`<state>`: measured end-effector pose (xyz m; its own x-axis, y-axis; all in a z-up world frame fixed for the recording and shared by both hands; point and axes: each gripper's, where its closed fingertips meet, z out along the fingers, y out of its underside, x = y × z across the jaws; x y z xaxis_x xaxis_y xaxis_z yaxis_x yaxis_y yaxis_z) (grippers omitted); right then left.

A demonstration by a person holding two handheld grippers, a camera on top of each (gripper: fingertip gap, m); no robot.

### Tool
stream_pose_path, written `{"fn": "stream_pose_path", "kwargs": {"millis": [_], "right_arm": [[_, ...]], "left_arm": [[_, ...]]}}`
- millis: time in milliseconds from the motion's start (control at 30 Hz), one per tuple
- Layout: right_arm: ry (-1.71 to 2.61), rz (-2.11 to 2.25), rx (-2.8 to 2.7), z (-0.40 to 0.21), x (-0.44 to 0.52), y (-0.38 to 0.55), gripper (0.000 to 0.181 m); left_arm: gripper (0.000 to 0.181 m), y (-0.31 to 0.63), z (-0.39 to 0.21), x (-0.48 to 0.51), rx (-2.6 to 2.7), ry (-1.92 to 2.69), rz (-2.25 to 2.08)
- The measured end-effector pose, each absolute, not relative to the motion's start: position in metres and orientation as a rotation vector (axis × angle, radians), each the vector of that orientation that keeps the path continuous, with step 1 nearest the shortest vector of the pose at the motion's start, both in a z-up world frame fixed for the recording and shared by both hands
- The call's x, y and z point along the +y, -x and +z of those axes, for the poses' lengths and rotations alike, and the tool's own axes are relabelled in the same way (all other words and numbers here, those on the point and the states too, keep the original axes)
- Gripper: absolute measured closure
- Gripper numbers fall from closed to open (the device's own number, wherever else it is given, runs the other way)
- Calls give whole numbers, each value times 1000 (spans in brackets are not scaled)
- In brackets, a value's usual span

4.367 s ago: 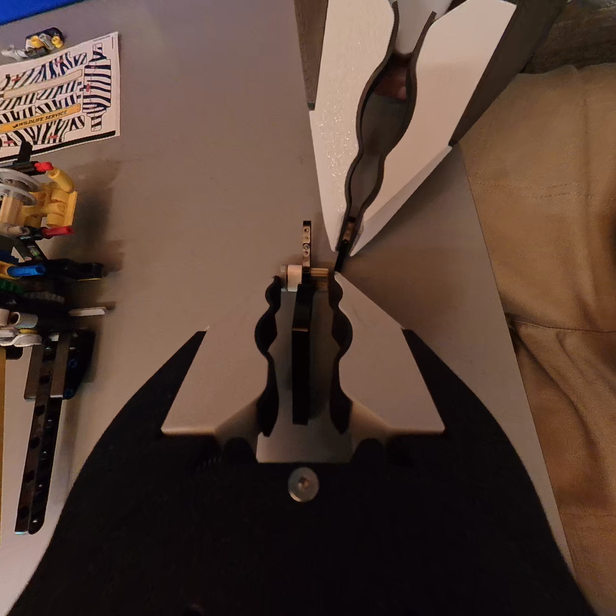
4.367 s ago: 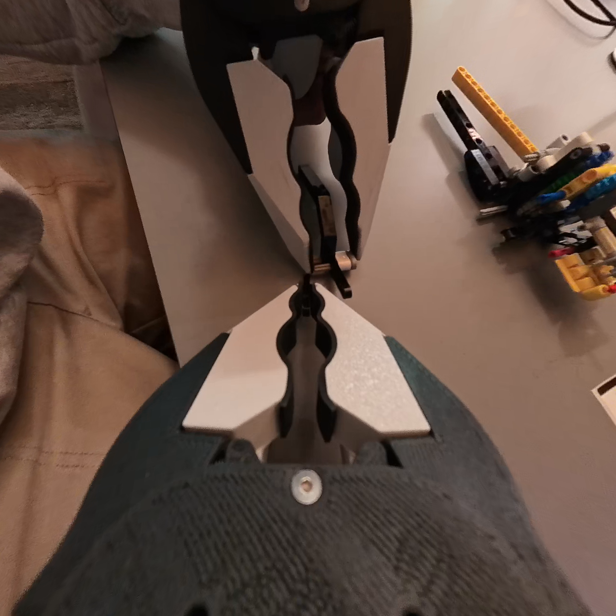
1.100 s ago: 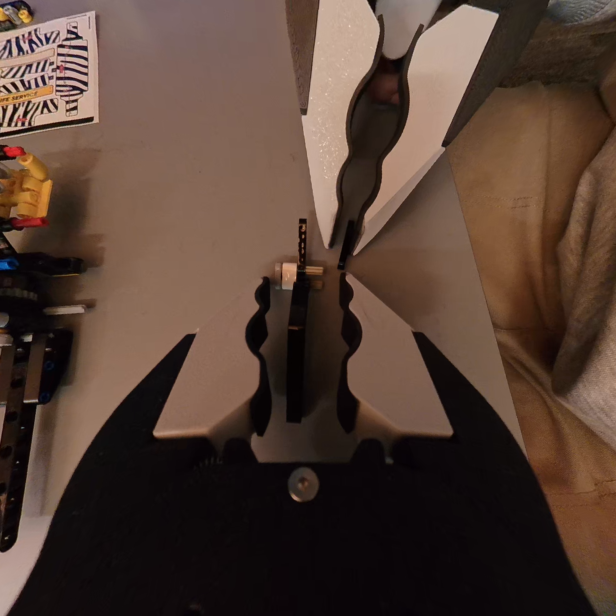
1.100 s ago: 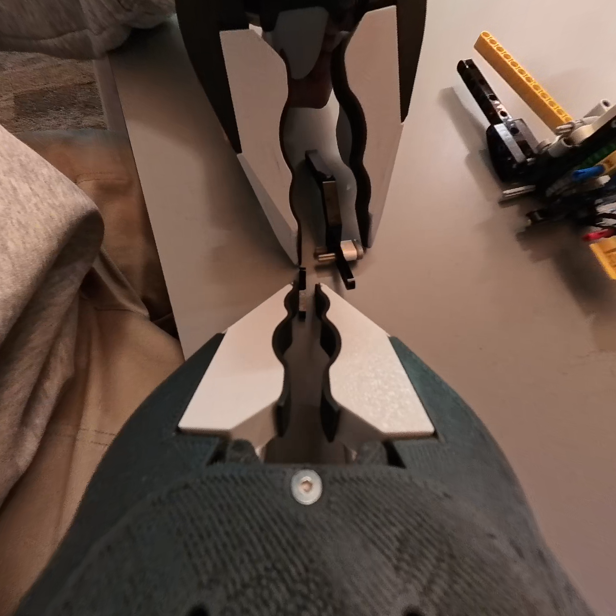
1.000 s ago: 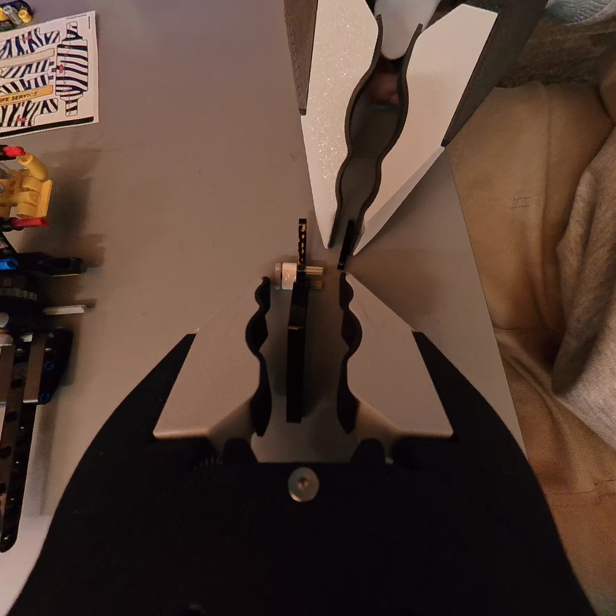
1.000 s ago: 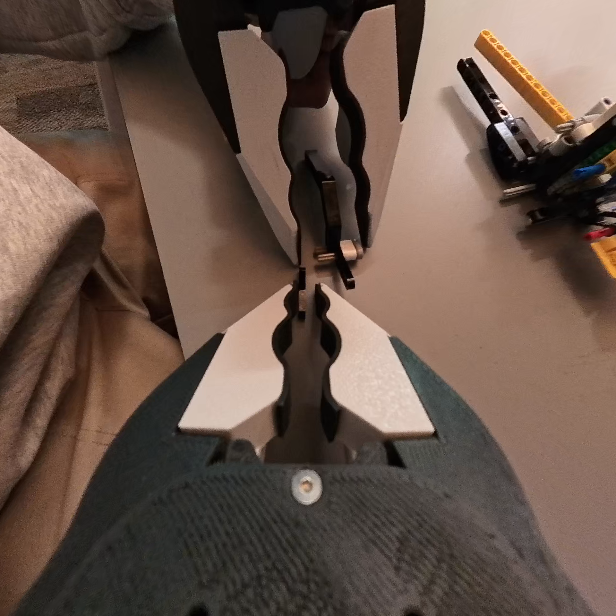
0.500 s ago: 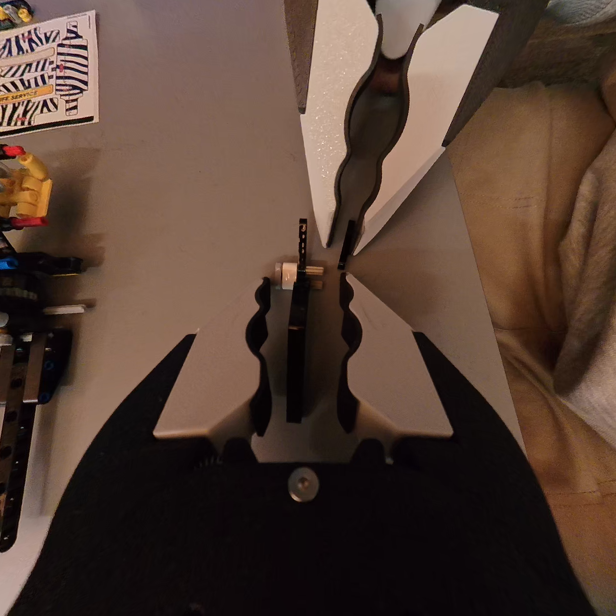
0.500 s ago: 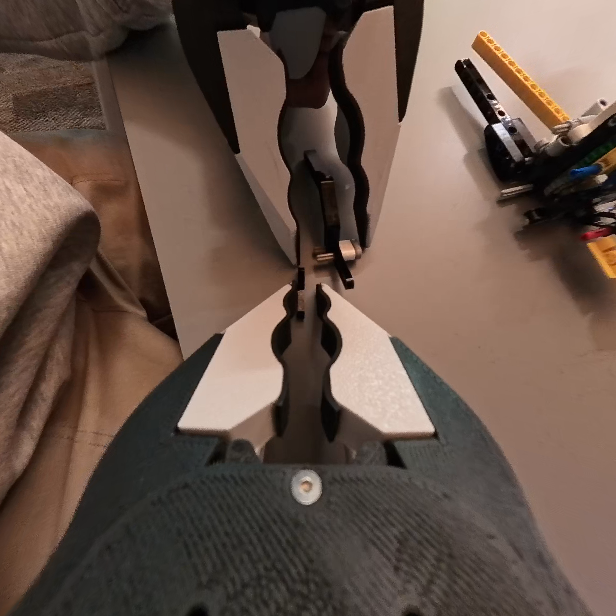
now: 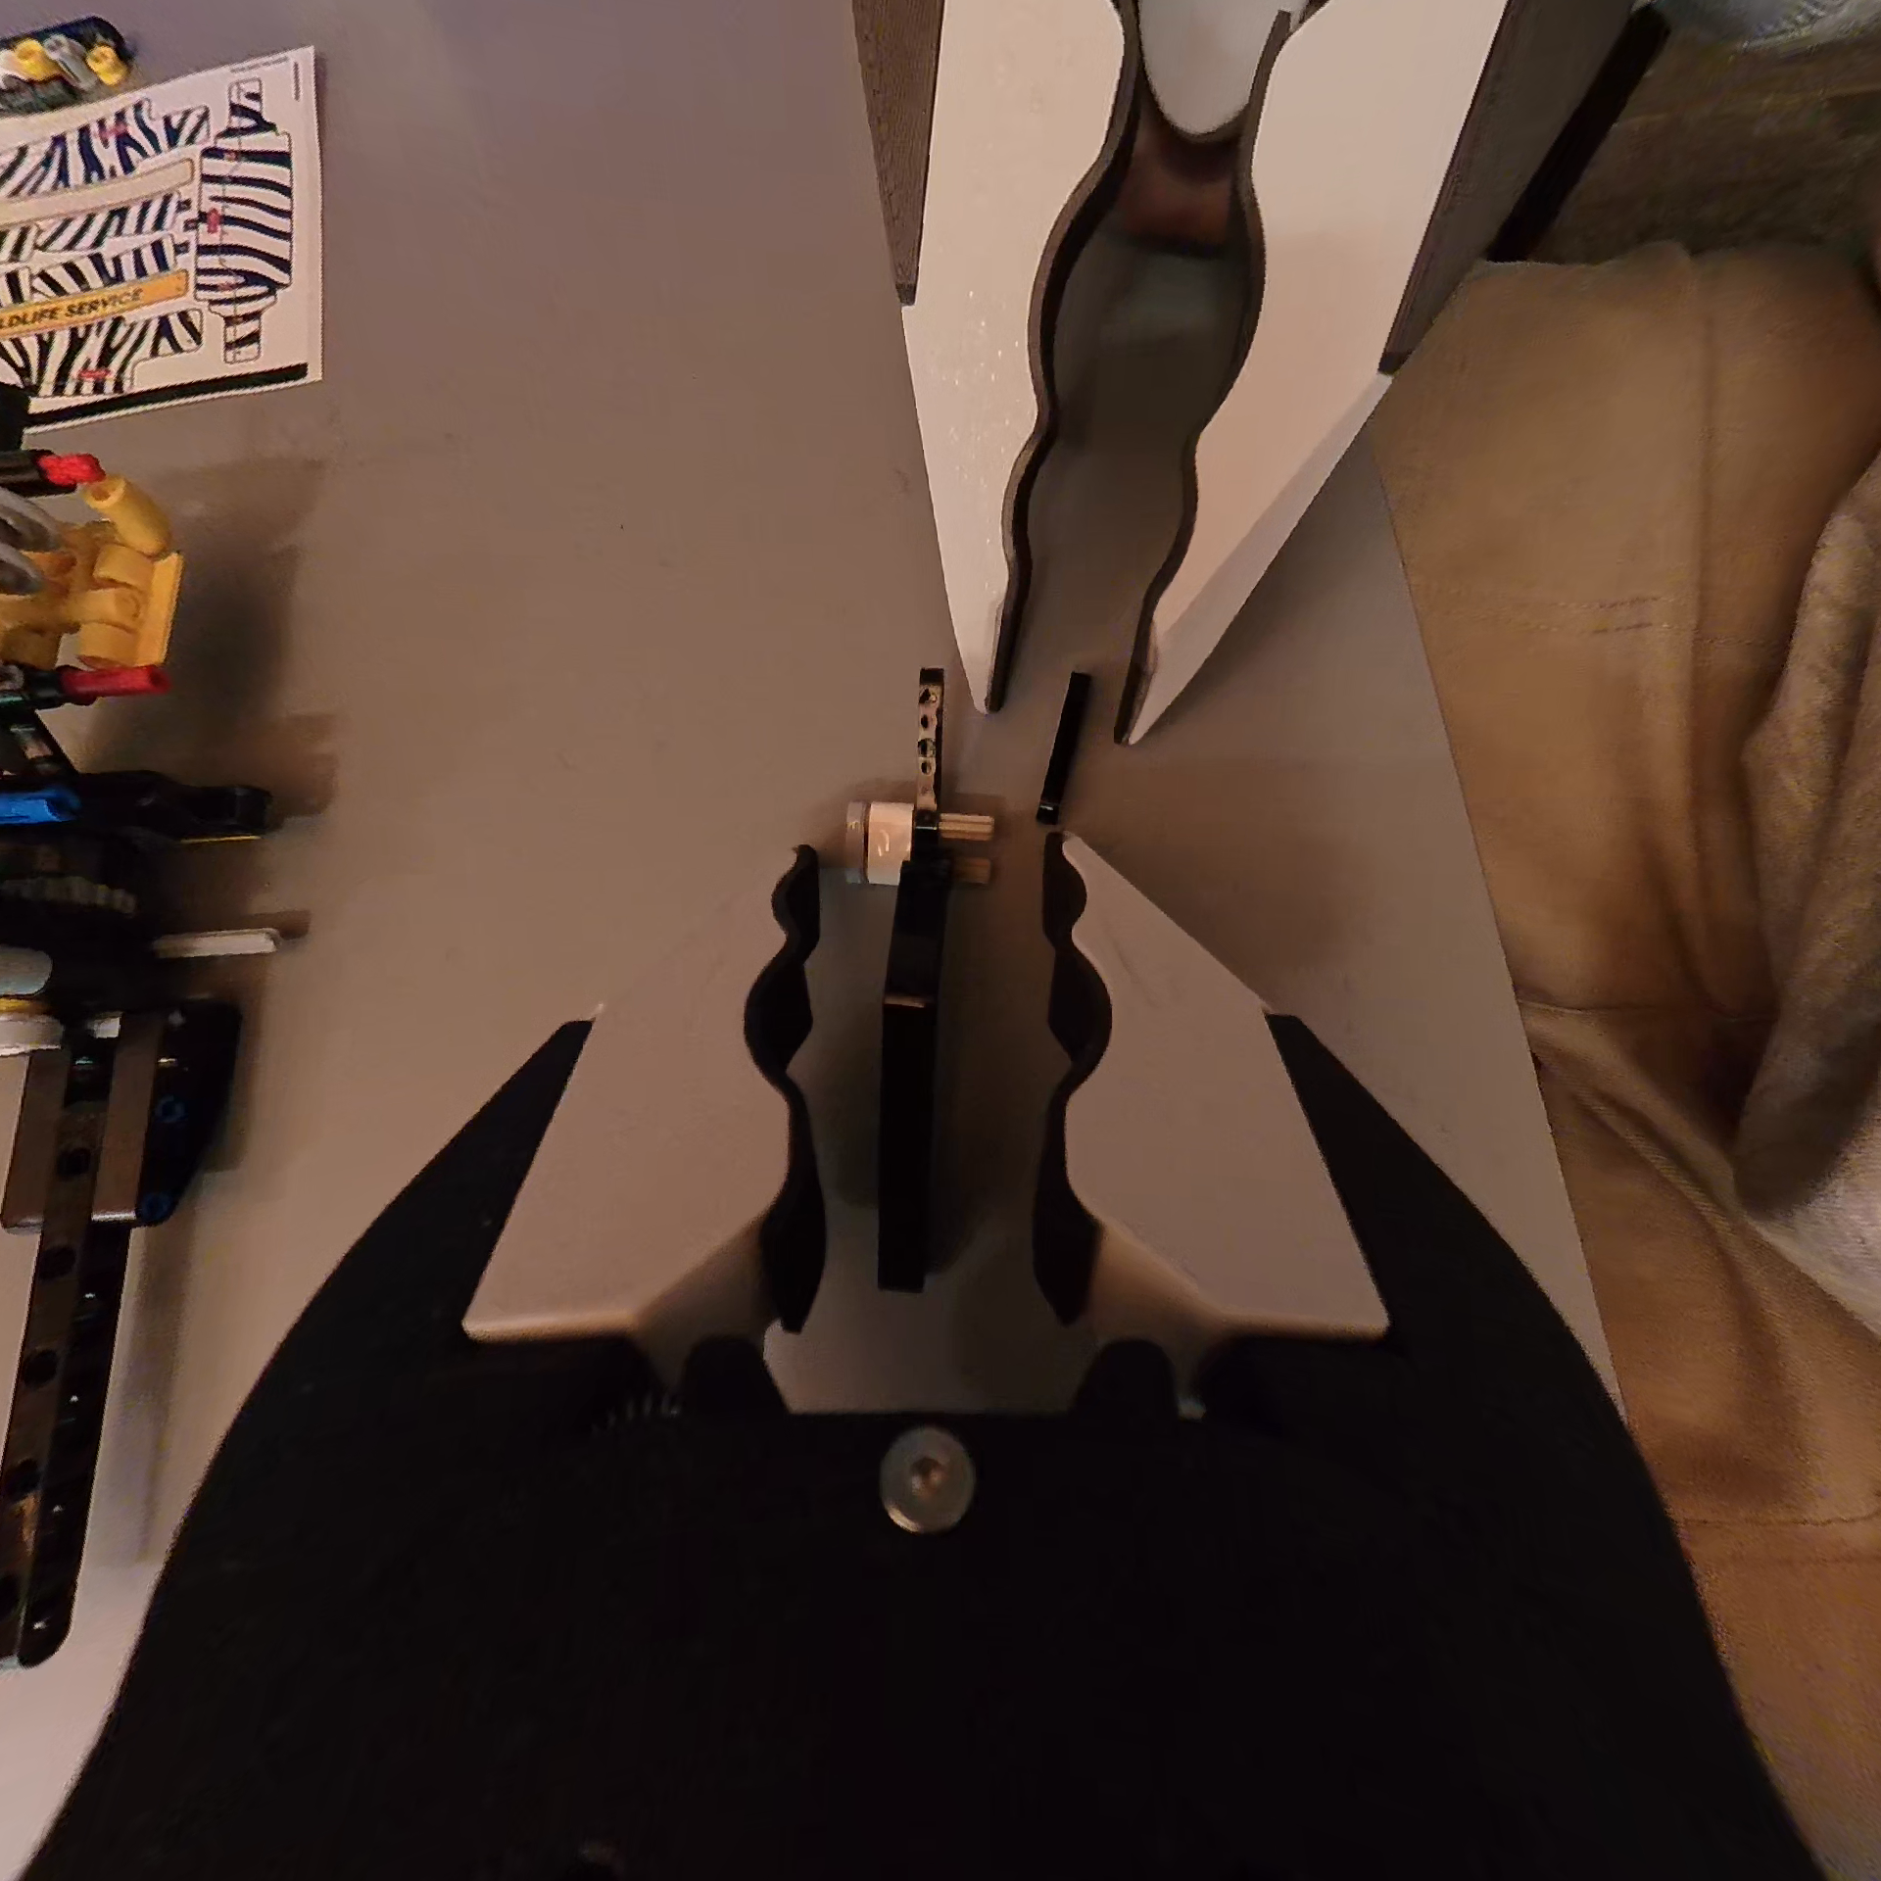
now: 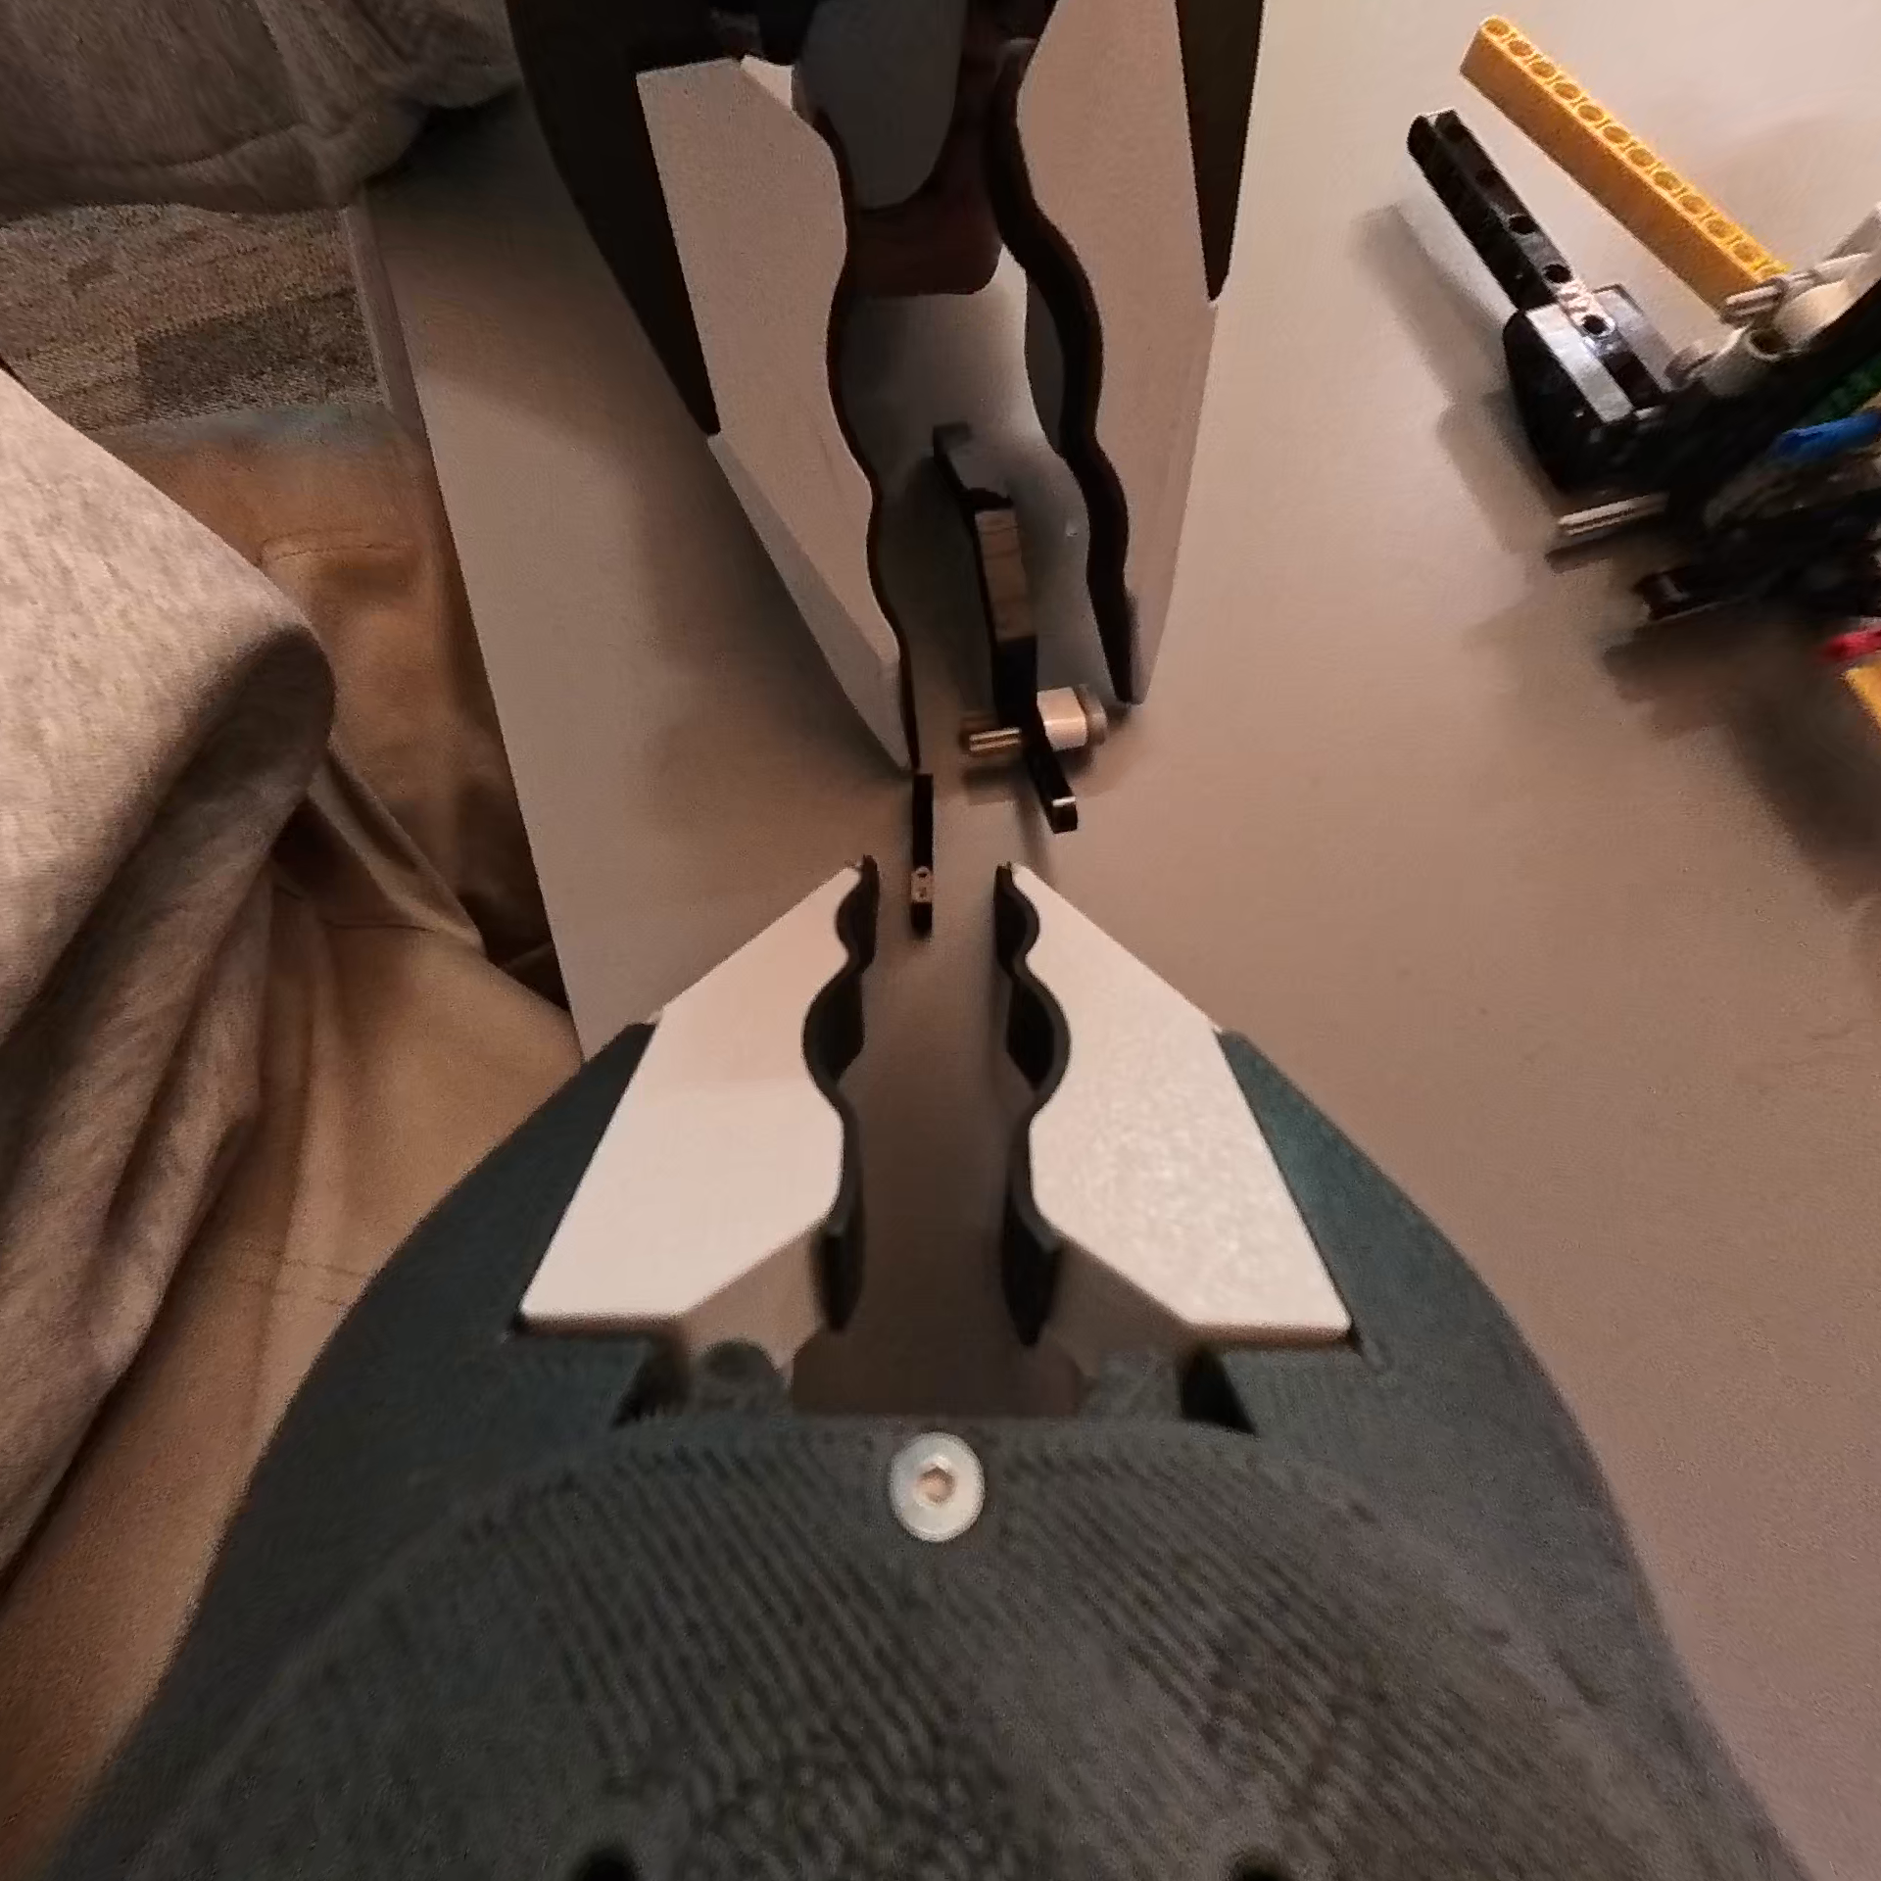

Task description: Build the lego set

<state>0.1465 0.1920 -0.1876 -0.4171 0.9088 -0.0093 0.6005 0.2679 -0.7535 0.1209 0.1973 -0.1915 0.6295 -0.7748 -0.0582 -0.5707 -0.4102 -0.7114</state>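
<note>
A black Lego beam assembly (image 9: 911,1079) with a white bush (image 9: 877,843) and tan pins lies on the grey table (image 9: 611,509) between the fingers of my left gripper (image 9: 931,845), which is open and does not touch it. A small thin black piece (image 9: 1059,748) stands free on the table just right of the pins. My right gripper (image 9: 1059,718) faces the left one, open, its tips on either side of that piece. In the right wrist view the small piece (image 10: 921,850) sits ahead of my right gripper (image 10: 936,867), with the assembly (image 10: 1003,570) beyond it.
A partly built multicolour model (image 9: 92,814) and a zebra-striped sticker sheet (image 9: 153,224) lie at the table's left. A yellow beam (image 10: 1618,168) and a black beam (image 10: 1496,204) lie beside the model. The table edge runs close by, with a beige cushion (image 9: 1629,713) beyond it.
My right gripper has opened and let go of the small black piece, which now stands free. My left gripper, shut on the assembly 4.4 s ago, has stayed open this last second.
</note>
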Motion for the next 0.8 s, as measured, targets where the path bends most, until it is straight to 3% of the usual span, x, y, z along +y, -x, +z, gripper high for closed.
{"fn": "stream_pose_path", "kwargs": {"millis": [33,200,567,800], "right_arm": [[1362,967,-2116,-188,192,-146,160],[1355,976,-2131,-188,190,-147,178],[1291,981,-2077,-179,191,-147,179],[1357,1292,-1977,-154,185,-148,179]], "left_arm": [[135,-121,-191,197,1048,2133,-365],[135,-121,-192,197,1043,2137,-368],[118,-110,-177,202,972,2067,-308],[145,-142,-135,184,892,1919,-699]]}}
